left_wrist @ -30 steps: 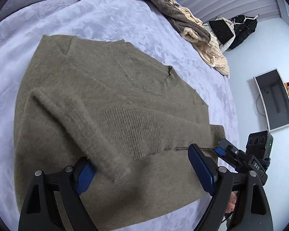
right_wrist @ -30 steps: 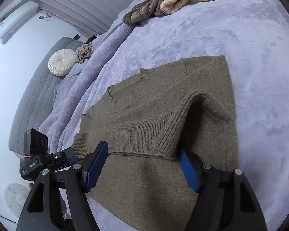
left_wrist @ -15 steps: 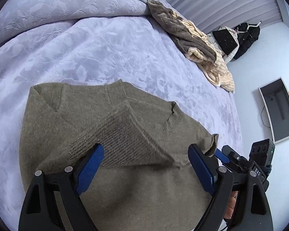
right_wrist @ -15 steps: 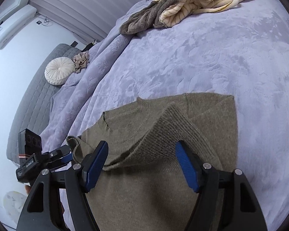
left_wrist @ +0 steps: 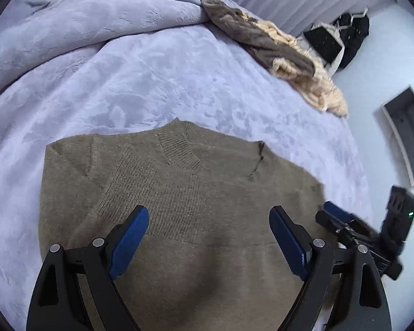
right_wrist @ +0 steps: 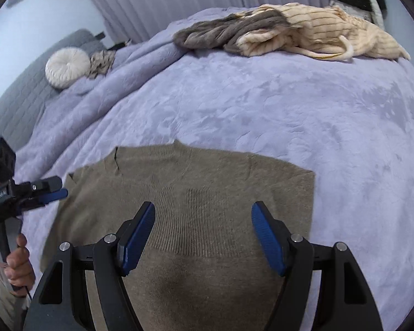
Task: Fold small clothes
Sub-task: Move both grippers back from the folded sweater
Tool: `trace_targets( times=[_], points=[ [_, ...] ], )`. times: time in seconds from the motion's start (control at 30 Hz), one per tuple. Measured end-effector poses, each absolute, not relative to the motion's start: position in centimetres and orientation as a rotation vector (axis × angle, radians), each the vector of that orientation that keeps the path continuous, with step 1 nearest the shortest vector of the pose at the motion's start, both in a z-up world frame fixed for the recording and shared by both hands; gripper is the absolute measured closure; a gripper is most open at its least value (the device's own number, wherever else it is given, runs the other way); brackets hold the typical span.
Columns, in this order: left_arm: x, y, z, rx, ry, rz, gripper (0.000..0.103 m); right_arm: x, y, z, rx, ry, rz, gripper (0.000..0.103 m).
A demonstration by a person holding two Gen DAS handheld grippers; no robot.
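olive sweater (left_wrist: 207, 193) on lilac blanket (left_wrist: 151, 82) — left gripper (left_wrist: 208, 237) open above it

A big soft bed with odds and ends around it.

The blanket (right_wrist: 262, 104) is light purple. A round white pillow (right_wrist: 66, 67) sits by the grey headboard (right_wrist: 13, 93). Curtains (right_wrist: 162, 2) hang behind, and a screen (left_wrist: 405, 132) lies on the floor.

Counted 1 olive-green knitted sweater (left_wrist: 207, 193), laid flat on 1 lavender plush bedspread (right_wrist: 262, 104). 2 black grippers w/ blue pads: left gripper (left_wrist: 208, 237), right gripper (right_wrist: 203, 234). 2 crumpled garments in far pile: 1 grey-brown knit (right_wrist: 226, 31), 1 cream ribbed knit (right_wrist: 317, 35). 1 round white pleated cushion (right_wrist: 67, 67). 1 small beige patterned cloth (right_wrist: 102, 60) beside it. 1 hand (right_wrist: 18, 262) seen.
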State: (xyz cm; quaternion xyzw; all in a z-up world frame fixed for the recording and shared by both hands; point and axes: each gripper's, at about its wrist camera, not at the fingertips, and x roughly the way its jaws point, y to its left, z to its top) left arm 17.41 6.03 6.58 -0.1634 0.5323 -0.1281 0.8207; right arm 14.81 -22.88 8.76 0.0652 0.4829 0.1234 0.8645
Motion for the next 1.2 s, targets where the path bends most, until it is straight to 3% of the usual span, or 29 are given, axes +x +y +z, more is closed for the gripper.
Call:
trace_targets(
  times=[0.23,0.5,0.73,1.07,1.2],
  points=[
    [19.6,6.8,2.3,-0.22,1.19,-0.154,0.013,17.4,-22.5,4.2,0.002,1.112,0.168,0.028],
    [18.5,4.7,3.3,-0.062,1.172,-0.129,0.013,17.1,-21.8,4.6,-0.077,1.098,0.129,0.027],
    [12.8,3.5,7.2,-0.099,1.102,-0.173,0.013,10.4,-19.2,10.0,-0.153,0.992,0.129,0.025],
    [6.3,4.0,3.3,0.011,1.152,-0.116,0.013,4.2,-17.4,5.3,-0.238,1.062,0.166,0.024],
    [4.4,5.5,4.6,-0.045,1.142,-0.082,0.013,3.5,-19.4,6.3,-0.204,1.062,0.08,0.024]
  ],
)
